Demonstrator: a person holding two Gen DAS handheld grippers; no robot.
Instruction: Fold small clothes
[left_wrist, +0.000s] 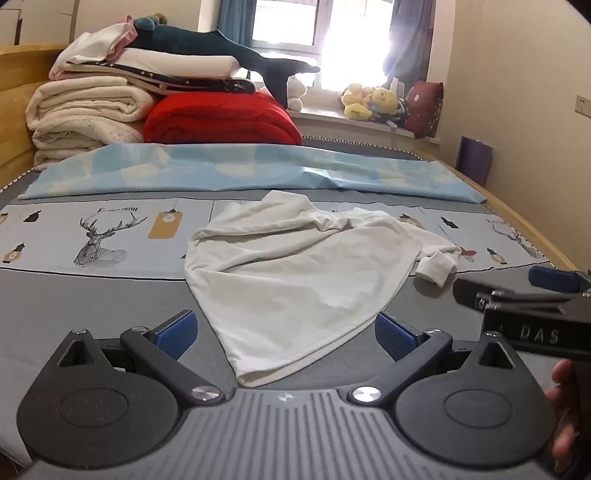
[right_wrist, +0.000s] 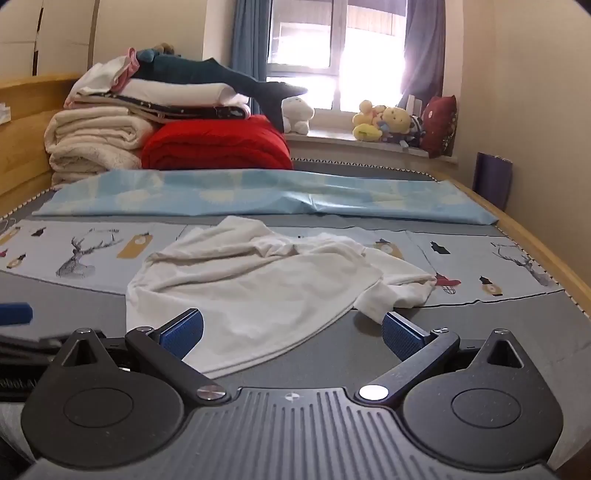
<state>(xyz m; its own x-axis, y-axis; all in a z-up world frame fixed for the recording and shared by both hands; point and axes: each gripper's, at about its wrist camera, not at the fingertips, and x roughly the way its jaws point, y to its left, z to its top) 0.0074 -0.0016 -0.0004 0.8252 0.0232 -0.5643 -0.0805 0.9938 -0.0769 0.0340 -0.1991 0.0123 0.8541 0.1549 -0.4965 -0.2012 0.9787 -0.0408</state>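
Crumpled white cotton garment (left_wrist: 295, 266) lies unfolded on grey bedsheet (left_wrist: 92, 295). Left gripper (left_wrist: 286, 332) and right gripper (right_wrist: 293, 332) spread wide, nothing held. Step: approach. Next: pinch hem at 6 o'clock, flatten.

bed (left_wrist: 92, 295) with grey printed sheet, crumpled white garment (left_wrist: 295, 266), light blue cloth (left_wrist: 221, 173), folded blankets (left_wrist: 85, 114)

My left gripper (left_wrist: 284, 332) tilts downward, its blue pads spread wide with nothing pressed between them. My right gripper (right_wrist: 293, 332) sits just to its right, angled down alike, jaws fully apart and gripping nothing.
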